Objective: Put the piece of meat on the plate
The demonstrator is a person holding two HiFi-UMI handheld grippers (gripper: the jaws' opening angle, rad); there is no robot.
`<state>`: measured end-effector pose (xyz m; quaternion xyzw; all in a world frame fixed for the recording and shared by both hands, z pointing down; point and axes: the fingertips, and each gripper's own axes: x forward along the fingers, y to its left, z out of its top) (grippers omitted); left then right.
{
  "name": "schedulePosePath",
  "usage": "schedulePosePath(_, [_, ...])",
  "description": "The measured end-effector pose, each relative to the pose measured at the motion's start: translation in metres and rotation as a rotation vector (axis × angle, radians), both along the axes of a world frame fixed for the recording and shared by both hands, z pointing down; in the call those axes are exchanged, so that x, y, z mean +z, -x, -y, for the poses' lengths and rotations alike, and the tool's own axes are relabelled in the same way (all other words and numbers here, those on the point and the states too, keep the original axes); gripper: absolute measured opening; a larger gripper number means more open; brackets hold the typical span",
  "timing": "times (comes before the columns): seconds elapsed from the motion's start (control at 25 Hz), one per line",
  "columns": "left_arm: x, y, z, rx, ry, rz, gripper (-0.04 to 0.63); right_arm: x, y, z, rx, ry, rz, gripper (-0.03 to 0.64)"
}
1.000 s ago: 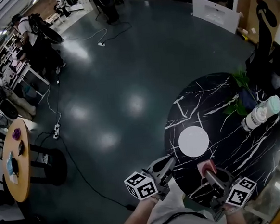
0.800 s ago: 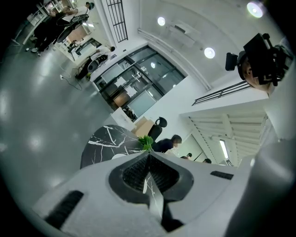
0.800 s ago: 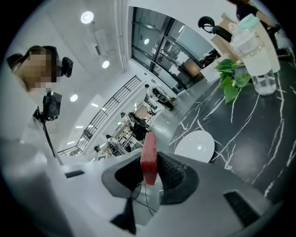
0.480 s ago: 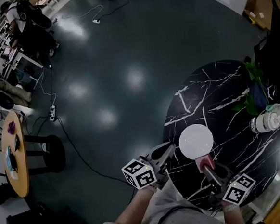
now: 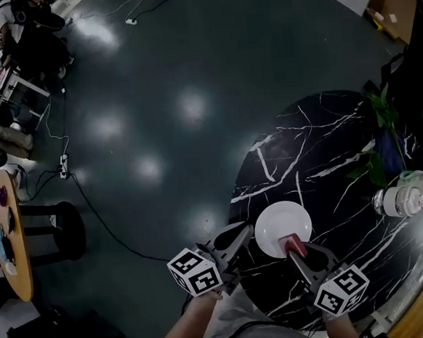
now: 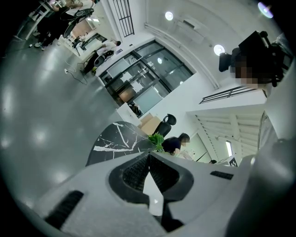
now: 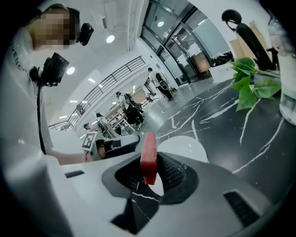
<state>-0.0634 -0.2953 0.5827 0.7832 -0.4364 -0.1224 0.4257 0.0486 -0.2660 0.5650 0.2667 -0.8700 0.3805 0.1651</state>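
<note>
A round white plate (image 5: 278,223) lies near the front left edge of the black marble table (image 5: 328,170). My right gripper (image 5: 293,247) is shut on a red piece of meat (image 5: 292,243), which hangs over the plate's near rim. In the right gripper view the meat (image 7: 149,156) stands upright between the ribbed pads, with the plate (image 7: 180,149) just beyond. My left gripper (image 5: 247,231) hovers beside the plate's left edge. Its jaws (image 6: 149,172) are closed together with nothing between them.
A leafy green plant (image 5: 379,126) and a pale bottle (image 5: 400,197) stand at the table's right side. Left of the table lie dark glossy floor and a trailing cable (image 5: 91,210). A small wooden table (image 5: 9,239) and people at desks are far left.
Both grippers have moved forward and down. The meat was short of the plate a second ago and now sits over its near rim. The left gripper has drawn closer to the plate's left edge.
</note>
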Motion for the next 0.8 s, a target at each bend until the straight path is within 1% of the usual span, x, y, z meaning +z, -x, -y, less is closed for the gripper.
schedulePosePath(0.16, [0.007,0.006,-0.001,-0.012,0.014,0.006,0.009,0.014,0.021,0.009,-0.042,0.005,-0.015,0.091])
schedulePosePath(0.28, [0.013,0.008,-0.004,-0.026,0.032,-0.001,0.009,0.027,0.025,0.009,-0.043,0.043,-0.038,0.091])
schedulePosePath(0.48, [0.017,0.008,-0.006,-0.033,0.041,-0.007,0.009,0.039,0.028,0.009,-0.043,0.108,-0.026,0.091])
schedulePosePath(0.6, [0.014,0.01,-0.006,-0.045,0.045,-0.009,0.009,0.044,0.027,0.009,-0.052,0.105,-0.059,0.091])
schedulePosePath(0.8, [0.011,0.012,-0.004,-0.047,0.024,-0.006,0.009,0.049,0.022,0.012,-0.059,0.084,-0.125,0.092])
